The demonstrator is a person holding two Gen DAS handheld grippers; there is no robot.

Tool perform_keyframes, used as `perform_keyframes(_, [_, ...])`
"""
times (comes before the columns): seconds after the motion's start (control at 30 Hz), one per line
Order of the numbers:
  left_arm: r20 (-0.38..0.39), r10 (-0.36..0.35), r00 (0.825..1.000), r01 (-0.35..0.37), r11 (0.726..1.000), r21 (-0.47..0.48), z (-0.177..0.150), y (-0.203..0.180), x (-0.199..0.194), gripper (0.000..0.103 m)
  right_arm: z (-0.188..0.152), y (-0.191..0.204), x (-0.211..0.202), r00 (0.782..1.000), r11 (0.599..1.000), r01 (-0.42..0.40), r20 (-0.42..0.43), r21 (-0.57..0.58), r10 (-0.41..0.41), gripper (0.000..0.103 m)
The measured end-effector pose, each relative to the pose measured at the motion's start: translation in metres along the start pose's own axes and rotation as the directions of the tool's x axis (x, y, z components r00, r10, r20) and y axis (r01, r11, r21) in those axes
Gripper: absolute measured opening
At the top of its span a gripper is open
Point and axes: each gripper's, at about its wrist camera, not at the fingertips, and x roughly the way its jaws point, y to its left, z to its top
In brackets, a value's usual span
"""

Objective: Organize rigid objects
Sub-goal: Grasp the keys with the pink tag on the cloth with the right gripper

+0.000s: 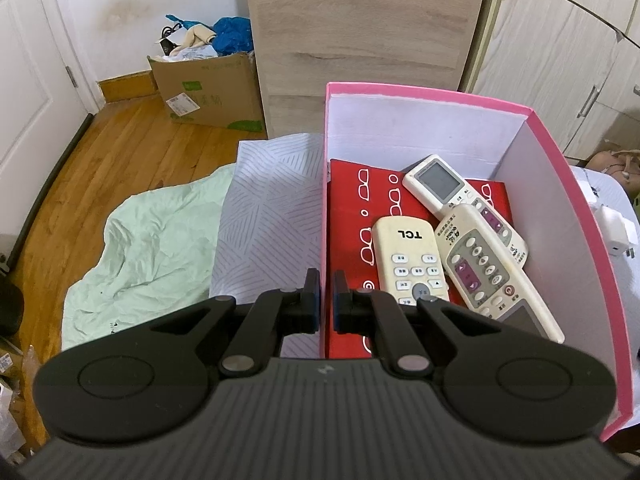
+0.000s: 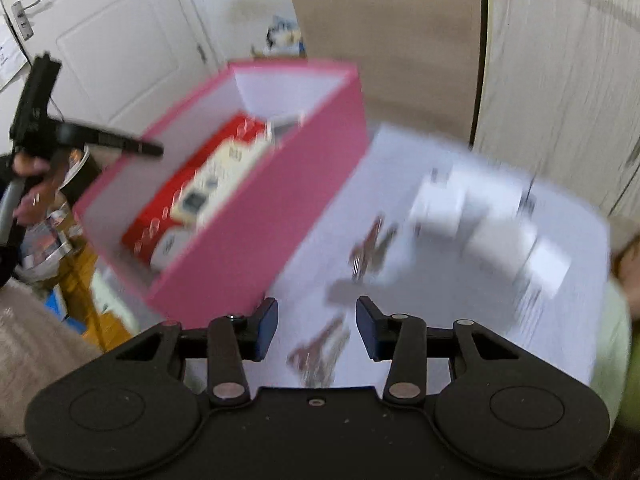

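Left claw: the left claw (image 1: 326,284) was closed on the near-left wall of the pink box (image 1: 560,152); one pad sat outside the wall and one inside, apparently to keep the box from sliding while things went in.
Right claw: the right claw (image 2: 317,322) stood partly open with nothing between its pads, hovering over the counter (image 2: 400,152) just at 3 o'clock of the box; its view was smeared, so it was in mid-sweep.
Box contents: three remotes lay on a red board (image 1: 348,216) on the box floor; the TCL remote (image 1: 410,260) lay nearest the left claw, a long grey-buttoned remote (image 1: 492,276) at its 3 o'clock, and a screen remote (image 1: 440,180) at 12 o'clock, partly under the long one.
Still outside: white chargers (image 2: 444,204) sat on the counter at about 1 o'clock of the right claw, well apart from it, and small dark metal items (image 2: 370,248), too blurred to name, lay nearer at 12 o'clock.
Judgement: the sorting looked partway done, and the empty right claw seemed bound for those loose pieces.
Surroundings: a cardboard box (image 1: 208,88) stood on the wooden floor (image 1: 120,152) at 11 o'clock.
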Motion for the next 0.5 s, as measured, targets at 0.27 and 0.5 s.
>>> perform_keyframes(0.27, [0.0,0.009,1.0,-0.009,1.0,0.002,0.0,-0.001,0.001,0.005,-0.028,0.02,0.031,0.995,0.981,-0.013,-0.099,-0.195,-0.007,0.048])
perform_keyframes(0.5, [0.001,0.009,1.0,-0.009,1.0,0.006,-0.001,-0.002,0.0,0.005,-0.034,0.022,0.042,0.997,0.96,-0.019,-0.077,-0.28,-0.002,0.048])
